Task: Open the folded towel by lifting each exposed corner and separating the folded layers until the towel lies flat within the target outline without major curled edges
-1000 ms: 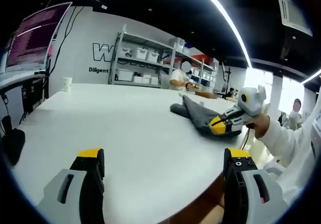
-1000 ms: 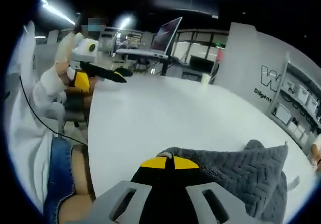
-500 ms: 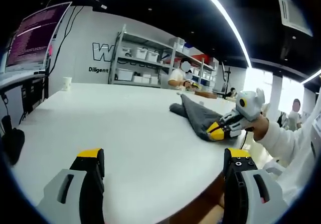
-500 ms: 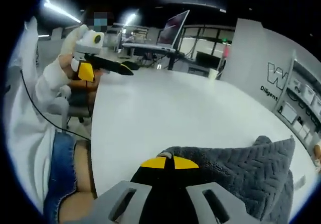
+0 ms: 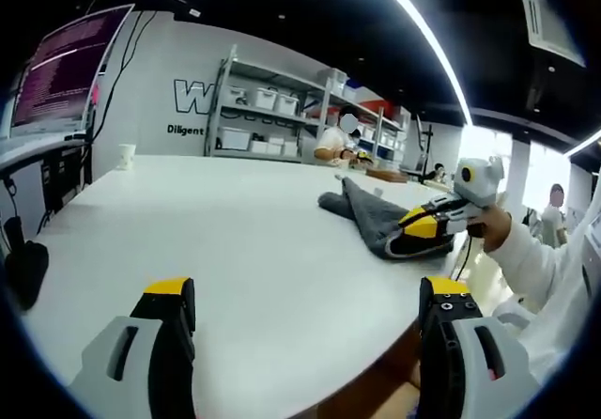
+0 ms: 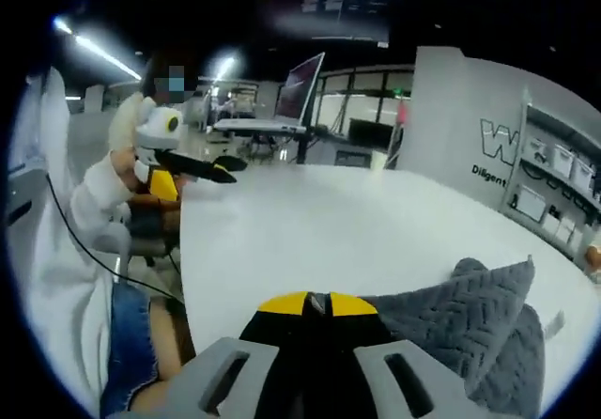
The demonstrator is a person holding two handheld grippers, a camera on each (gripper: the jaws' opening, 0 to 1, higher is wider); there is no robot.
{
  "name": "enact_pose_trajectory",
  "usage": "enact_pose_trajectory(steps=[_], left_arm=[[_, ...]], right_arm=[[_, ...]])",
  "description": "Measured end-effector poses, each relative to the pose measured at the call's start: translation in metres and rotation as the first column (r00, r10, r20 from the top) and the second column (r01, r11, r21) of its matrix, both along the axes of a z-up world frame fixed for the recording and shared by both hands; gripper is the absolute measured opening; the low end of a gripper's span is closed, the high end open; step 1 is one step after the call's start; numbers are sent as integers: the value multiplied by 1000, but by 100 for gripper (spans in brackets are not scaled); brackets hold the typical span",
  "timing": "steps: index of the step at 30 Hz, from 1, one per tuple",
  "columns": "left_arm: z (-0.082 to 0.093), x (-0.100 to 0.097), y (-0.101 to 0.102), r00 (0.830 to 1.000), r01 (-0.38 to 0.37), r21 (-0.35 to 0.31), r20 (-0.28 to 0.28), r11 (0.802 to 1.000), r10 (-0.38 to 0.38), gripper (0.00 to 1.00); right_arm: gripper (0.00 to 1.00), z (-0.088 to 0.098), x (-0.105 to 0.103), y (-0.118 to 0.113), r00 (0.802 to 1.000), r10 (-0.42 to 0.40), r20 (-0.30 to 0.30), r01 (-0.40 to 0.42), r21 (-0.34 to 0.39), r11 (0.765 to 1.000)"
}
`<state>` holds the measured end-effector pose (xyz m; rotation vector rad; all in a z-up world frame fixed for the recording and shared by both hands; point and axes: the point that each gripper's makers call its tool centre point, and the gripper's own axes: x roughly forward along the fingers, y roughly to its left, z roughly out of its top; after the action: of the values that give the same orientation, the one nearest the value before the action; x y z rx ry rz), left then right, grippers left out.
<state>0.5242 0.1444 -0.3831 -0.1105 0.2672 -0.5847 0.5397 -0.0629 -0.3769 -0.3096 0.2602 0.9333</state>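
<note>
In the left gripper view, the left gripper [image 5: 305,311] is at the bottom with its two yellow-tipped jaws wide apart. It holds nothing, and it hangs over the near edge of the white table [image 5: 216,222]. Farther along the table, on the right side, lies the gray towel [image 5: 371,217]. It is bunched up, with one corner sticking up. The right gripper [image 5: 421,231] comes in from the right, held in a white sleeve [image 5: 540,264], and its tips are squeezed onto the near edge of the towel. On the left stands a slanted screen [image 5: 66,67], and a paper cup [image 5: 126,156] sits at the far left of the table. Behind are shelves [image 5: 282,118] with white boxes.

In the right gripper view, the jaws are pressed together at the bottom with the towel [image 6: 470,320] pinched between them. The towel has a zigzag pattern and rises to a point on the right. Across the table [image 6: 329,231], the left gripper [image 6: 202,165] is held up at the table's far left edge.
</note>
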Motion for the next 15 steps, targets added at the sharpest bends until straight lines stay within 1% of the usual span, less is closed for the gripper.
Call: enact_pose_trajectory(steps=[2,5,6,8,9,10,12,15], left_arm=[[0,0,-2,1000,3,1,0,1000,-3,98],[2,0,-3,1000,7,1,2,1000,-7,98],[3,-1,-4,1000,9,2,2,1000,-9,98],[4,-1,-6,1000,12,4,3,1000,-12,99],[4,-1,-6,1000,13,6,3,1000,-13,99],[5,-1,-7,1000,14,9,3,1000,-14,99],[5,-1,-9,1000,17,12,3,1000,-17,99],[6,-2,-13,1000,22,19,1,1000,-22,99]], right_arm=[[11,8,-2,-3,1000,-8,-8,9,35,999],[17,19,-3,-12,999,-41,3,41,62,997],[17,23,-3,-17,998,-55,8,54,65,996],[12,31,-2,-29,995,-101,19,100,78,992],[12,37,-1,-36,991,-131,28,128,91,988],[14,42,0,-45,986,-164,35,159,105,982],[21,49,1,-60,975,-218,29,213,123,969],[25,55,-1,-82,961,-273,35,267,124,956]])
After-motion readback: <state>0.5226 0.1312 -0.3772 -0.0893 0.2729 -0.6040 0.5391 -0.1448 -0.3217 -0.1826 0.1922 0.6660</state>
